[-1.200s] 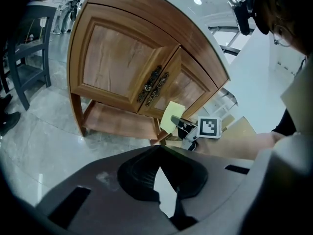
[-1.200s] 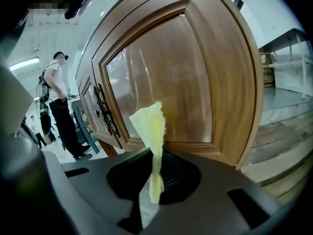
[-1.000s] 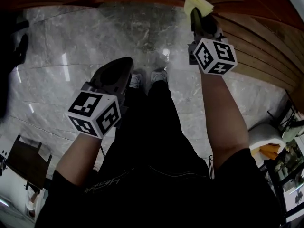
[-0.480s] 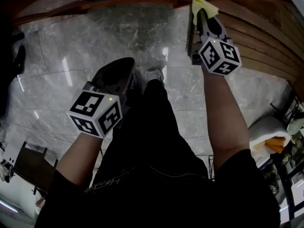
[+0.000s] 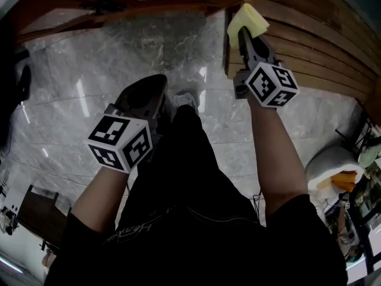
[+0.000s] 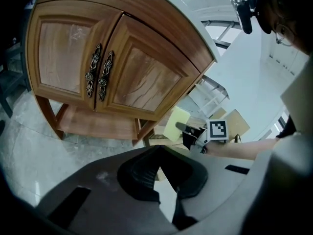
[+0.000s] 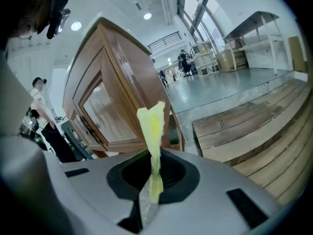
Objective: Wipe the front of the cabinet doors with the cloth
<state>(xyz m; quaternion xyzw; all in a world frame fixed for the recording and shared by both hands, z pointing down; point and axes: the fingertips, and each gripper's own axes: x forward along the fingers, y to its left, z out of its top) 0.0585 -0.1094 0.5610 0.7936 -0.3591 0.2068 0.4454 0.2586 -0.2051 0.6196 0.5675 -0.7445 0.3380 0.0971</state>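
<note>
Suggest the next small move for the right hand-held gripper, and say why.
Probably swing the right hand-held gripper leftward until the yellow cloth meets the cabinet doors. It is shut on the cloth, but the cloth sits off to their right, touching neither door, and both doors are closed.

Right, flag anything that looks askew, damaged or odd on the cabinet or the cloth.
Nothing stands out. Both cabinet doors sit shut, their handles side by side. The yellow cloth is pinched in the right gripper. The left gripper is shut on nothing.
</note>
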